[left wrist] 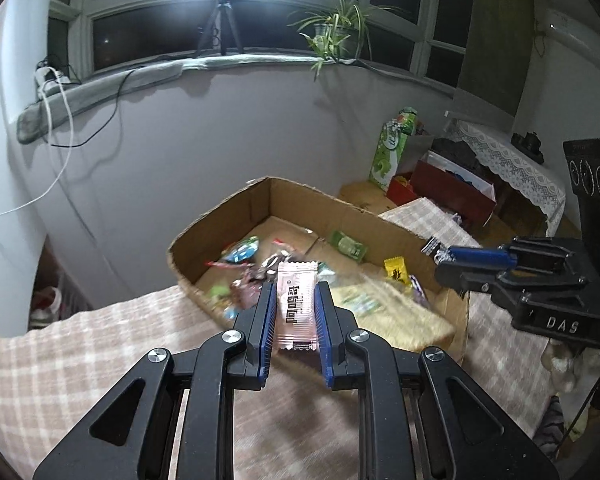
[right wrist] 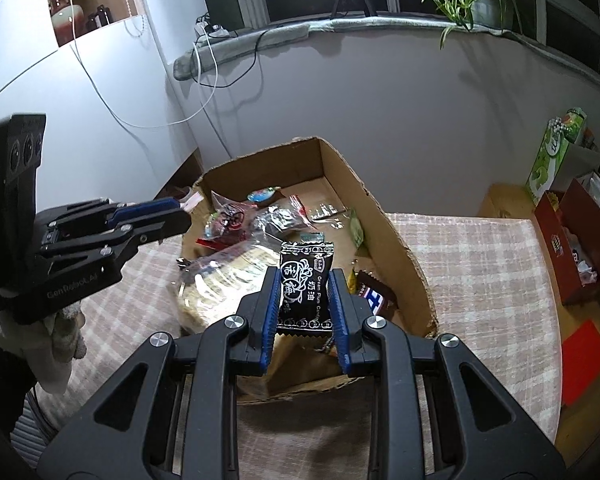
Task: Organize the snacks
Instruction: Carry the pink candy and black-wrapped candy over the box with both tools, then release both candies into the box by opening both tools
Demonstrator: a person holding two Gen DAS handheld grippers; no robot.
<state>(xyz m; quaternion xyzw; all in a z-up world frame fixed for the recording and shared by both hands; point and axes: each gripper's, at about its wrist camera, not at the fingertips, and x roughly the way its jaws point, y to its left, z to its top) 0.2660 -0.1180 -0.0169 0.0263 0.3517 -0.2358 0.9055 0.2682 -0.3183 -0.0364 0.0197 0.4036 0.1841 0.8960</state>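
We grip a pale pink candy wrapper [left wrist: 296, 304] with dark Chinese characters in our left gripper [left wrist: 295, 292], at the near edge of the cardboard box [left wrist: 228, 208]. Our right gripper [right wrist: 305, 280] clamps a black sachet [right wrist: 305, 280] reading "Cream Plum Candy" over that box, which holds mixed wrapped snacks and a clear cracker pack [right wrist: 224, 276].
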